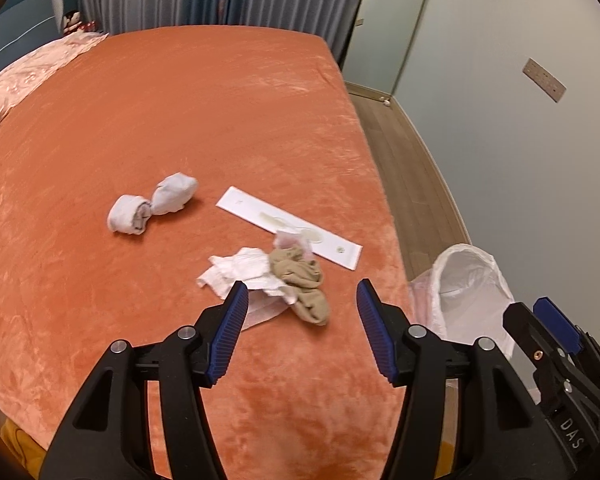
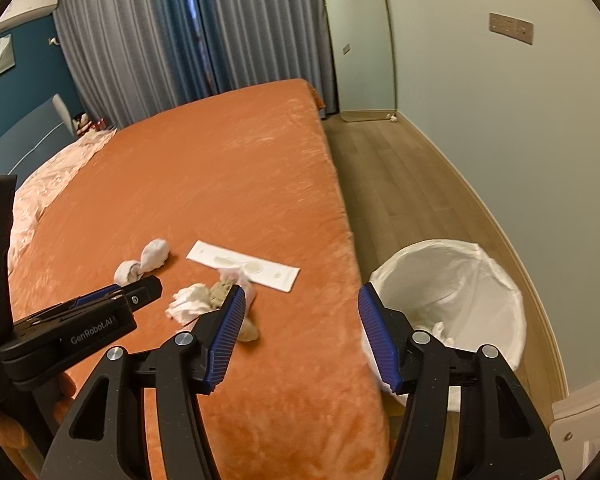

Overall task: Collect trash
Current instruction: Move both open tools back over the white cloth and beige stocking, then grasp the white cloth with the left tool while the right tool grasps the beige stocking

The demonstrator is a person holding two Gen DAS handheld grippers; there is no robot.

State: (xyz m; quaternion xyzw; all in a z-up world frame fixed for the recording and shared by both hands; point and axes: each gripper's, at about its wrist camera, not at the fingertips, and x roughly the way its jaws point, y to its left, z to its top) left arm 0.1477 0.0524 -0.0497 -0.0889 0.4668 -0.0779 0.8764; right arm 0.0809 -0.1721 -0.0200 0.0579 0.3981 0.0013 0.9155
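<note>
On the orange bed (image 1: 180, 120) lie a crumpled white tissue (image 1: 240, 270), a tan sock (image 1: 304, 284) touching it, a small pink scrap (image 1: 292, 242), a long white paper packet (image 1: 288, 226) and a pair of grey-white rolled socks (image 1: 152, 204). My left gripper (image 1: 300, 296) is open and empty, just short of the tissue and tan sock. My right gripper (image 2: 300, 300) is open and empty above the bed's right edge, next to the bin (image 2: 452, 296). The tissue (image 2: 190, 300), packet (image 2: 244, 266) and rolled socks (image 2: 144, 266) also show in the right wrist view.
A white-lined trash bin (image 1: 468, 284) stands on the wood floor (image 2: 400, 184) right of the bed, with some paper inside. A pink quilt (image 1: 28, 76) lies at the bed's far left. Curtains (image 2: 180, 40) and a wall (image 2: 500, 140) bound the room.
</note>
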